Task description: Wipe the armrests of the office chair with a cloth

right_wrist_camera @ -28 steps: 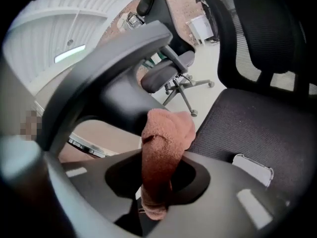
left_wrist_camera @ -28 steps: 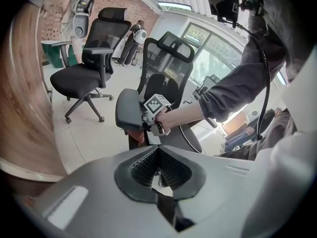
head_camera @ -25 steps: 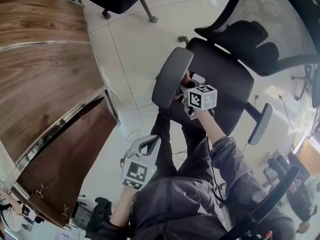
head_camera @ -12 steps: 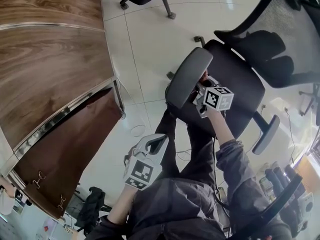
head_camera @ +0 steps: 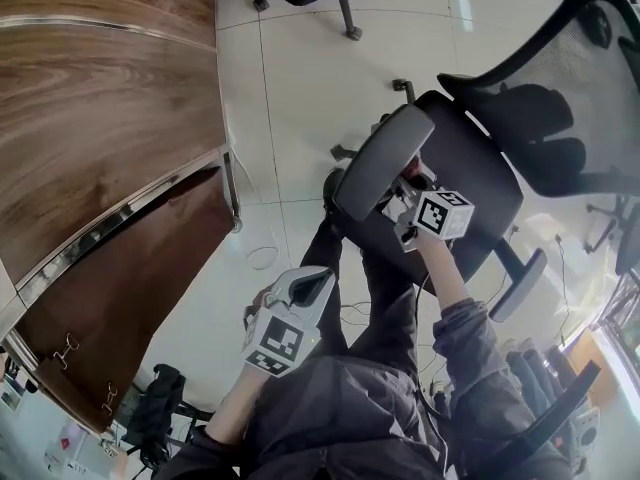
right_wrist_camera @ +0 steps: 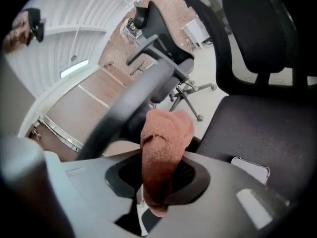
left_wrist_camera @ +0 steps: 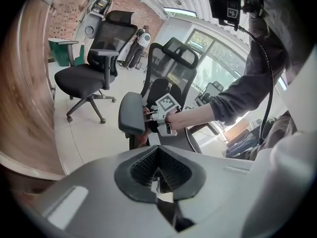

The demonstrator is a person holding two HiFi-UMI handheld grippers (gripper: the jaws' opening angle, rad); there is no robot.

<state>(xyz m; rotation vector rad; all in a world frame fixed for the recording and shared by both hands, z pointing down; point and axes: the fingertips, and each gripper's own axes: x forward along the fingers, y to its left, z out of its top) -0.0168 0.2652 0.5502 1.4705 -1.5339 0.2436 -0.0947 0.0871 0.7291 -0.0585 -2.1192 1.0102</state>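
1. The rust-brown cloth (right_wrist_camera: pixel 163 152) is pinched in the jaws of the right gripper (right_wrist_camera: pixel 158 182), which are closed tight on it. Its folded end sticks out past their tips.
2. That end lies at the inner edge of the near armrest (head_camera: pixel 380 163), a long grey pad set at a slant. Whether cloth and pad actually touch cannot be told.
3. The right gripper sits over the dark seat (head_camera: pixel 470 168), between the armrest and the seat's middle, with bare seat open on its far side.
4. The left gripper (head_camera: pixel 312 283) hangs well apart, low over the person's lap. Its jaws are pressed together with nothing in them, and they point toward the armrest.
5. The far armrest (head_camera: pixel 520 283) stands off the seat's other edge, and the mesh backrest (head_camera: pixel 560 78) rises behind the seat.
6. Beyond the near armrest's outer edge, pale tiled floor (head_camera: pixel 300 98) lies open as far as the metal-trimmed edge of the wooden bench (head_camera: pixel 90 118).
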